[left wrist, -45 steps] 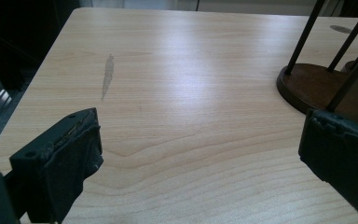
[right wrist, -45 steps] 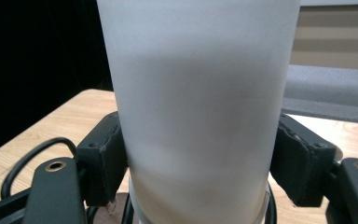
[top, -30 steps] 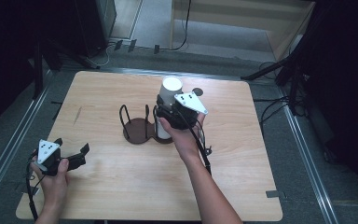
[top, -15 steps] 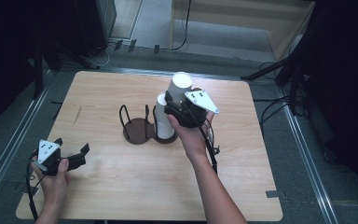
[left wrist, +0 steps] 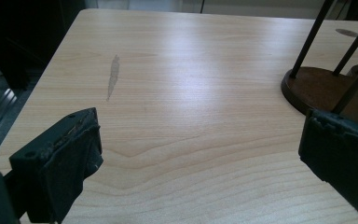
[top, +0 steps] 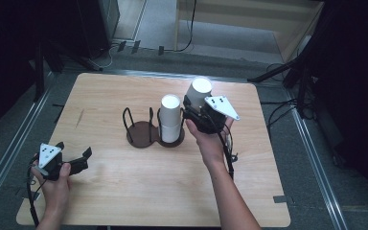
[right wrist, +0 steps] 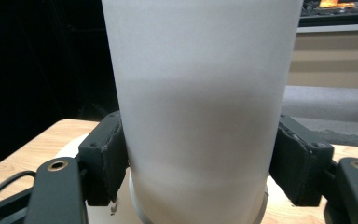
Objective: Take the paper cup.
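- Two white paper cups: one cup (top: pixel 199 92) clamped between the right gripper (top: pixel 195 111)'s jaws, one cup (top: pixel 170 119) just left of that gripper.
- One dark wire cup holder (top: pixel 141 129), ahead and to the right of the left gripper (top: pixel 72 160).
- One wooden table (top: pixel 124 191).

Your arms are bare, no sleeves. Both grippers are black, left gripper (top: pixel 74 160) and right gripper (top: pixel 191 110), each topped by a grey three-cornered plate with dark dots, trailing a black cable. Jaw pads are worn black rubber; brass-ringed screw holes sit behind them.
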Demonstrator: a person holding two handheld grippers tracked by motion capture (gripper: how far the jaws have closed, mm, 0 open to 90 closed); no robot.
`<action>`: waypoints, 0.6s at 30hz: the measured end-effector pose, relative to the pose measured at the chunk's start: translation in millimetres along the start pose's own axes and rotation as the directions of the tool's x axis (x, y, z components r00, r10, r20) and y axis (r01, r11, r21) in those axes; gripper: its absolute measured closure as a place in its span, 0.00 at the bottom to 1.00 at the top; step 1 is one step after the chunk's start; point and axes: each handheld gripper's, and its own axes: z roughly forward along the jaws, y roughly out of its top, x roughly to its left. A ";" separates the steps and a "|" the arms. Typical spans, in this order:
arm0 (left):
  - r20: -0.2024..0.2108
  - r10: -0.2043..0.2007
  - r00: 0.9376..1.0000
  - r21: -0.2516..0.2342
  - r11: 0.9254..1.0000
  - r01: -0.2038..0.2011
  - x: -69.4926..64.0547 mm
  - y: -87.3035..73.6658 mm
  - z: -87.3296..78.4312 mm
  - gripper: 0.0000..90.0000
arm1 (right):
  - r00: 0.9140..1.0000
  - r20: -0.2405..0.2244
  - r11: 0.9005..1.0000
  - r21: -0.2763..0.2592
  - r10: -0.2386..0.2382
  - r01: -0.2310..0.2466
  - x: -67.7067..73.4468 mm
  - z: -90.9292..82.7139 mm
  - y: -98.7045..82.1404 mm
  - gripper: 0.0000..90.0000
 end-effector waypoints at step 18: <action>0.059 -0.019 0.998 -0.006 1.000 0.020 1.9 1.4 -4.8 0.00 | 0.994 0.103 1.000 0.006 -0.024 0.023 -36.3 -28.3 -25.3 0.31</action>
